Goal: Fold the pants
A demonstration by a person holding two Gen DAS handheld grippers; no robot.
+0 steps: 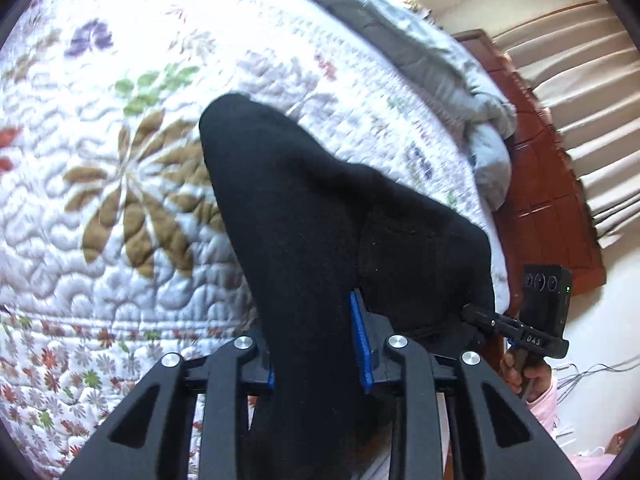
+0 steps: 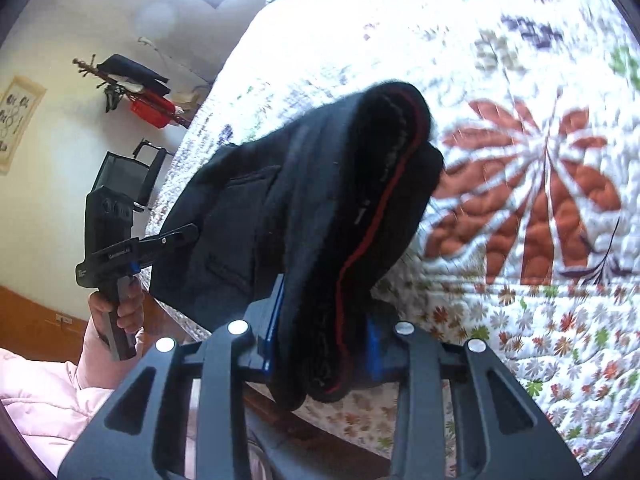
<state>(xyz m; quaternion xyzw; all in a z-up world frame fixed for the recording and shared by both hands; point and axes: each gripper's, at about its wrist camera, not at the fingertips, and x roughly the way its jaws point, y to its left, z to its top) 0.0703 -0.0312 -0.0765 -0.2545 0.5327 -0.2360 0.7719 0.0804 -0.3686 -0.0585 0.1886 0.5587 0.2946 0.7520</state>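
The pants (image 1: 304,216) are matt black cloth with a fuzzy nap. The quilt (image 1: 120,80) is stitched, puckered cotton. Each claw (image 2: 320,344) is matt black plastic with shiny metal pins (image 2: 238,326) and ribbed blue pads (image 1: 360,344).

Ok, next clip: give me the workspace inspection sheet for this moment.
Surface: floral quilted bedspread on a bed.
Job's things: black pants, bunched and lifted, held at both ends; red piping shows at the right end.
Clutter: grey-blue blanket heaped along the bed's far side.
Grippers: left gripper and right gripper both clamp the pants.
Cables: wires near the wall.
Surroundings: curtain, coat rack.
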